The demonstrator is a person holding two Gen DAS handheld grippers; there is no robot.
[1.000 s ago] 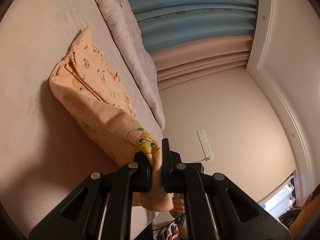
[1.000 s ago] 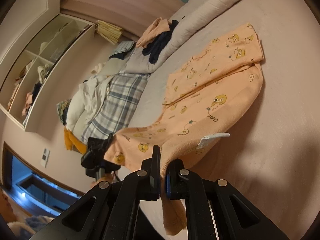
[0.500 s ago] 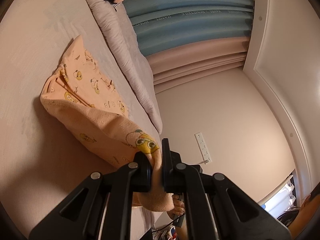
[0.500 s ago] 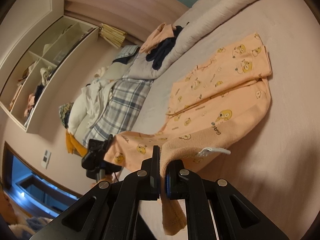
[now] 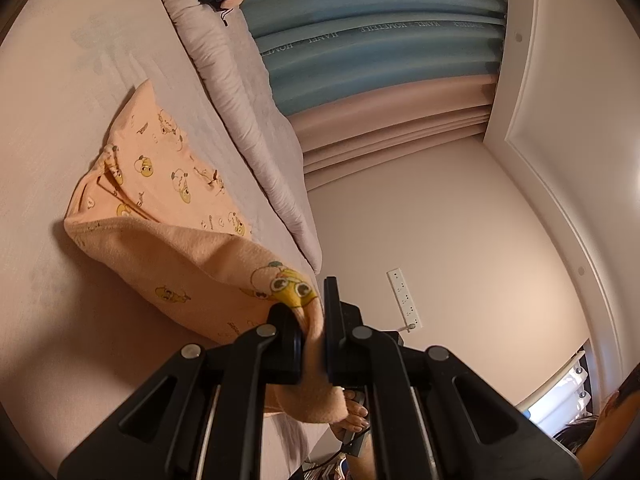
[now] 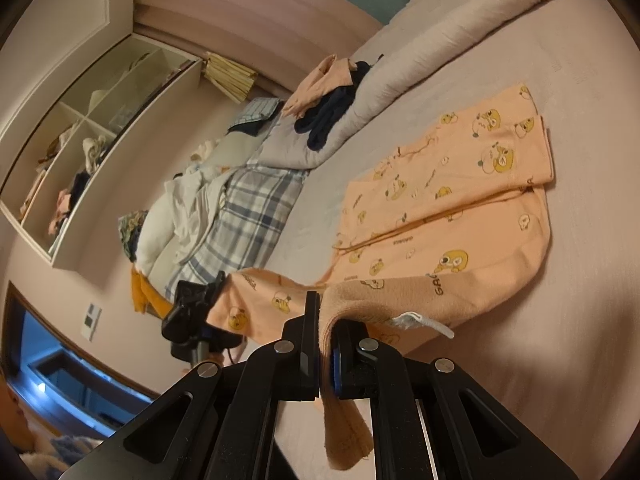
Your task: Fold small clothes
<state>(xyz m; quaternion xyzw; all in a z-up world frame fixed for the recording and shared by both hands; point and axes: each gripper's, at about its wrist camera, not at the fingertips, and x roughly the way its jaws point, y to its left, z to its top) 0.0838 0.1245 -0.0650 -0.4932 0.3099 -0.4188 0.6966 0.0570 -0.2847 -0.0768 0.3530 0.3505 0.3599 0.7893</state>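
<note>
The left gripper is pinching a bunched edge of the soft peach-orange fleece garment printed with yellow cartoon chicks, its jaws pressed nearly together with only the cloth between them, and a loose end of the fabric is hanging below the black fingers. The right gripper is clamping another edge of the same garment just as tightly, with a strip of fleece dangling under it and a small white label sticking out just beside the jaws. Between the two grips the near edge of the garment is being held up off the pale pink bed, while the rest is lying flat on the mattress, stretching toward the far side. Beyond it, along the bed's far edge, a rolled grey-pink quilt is lying with a dark navy garment and another peach piece heaped on it. Farther off, a blue-and-white plaid blanket and white bedding are piling up near the bed's far corner, under a white wall shelf holding clothes.
</note>
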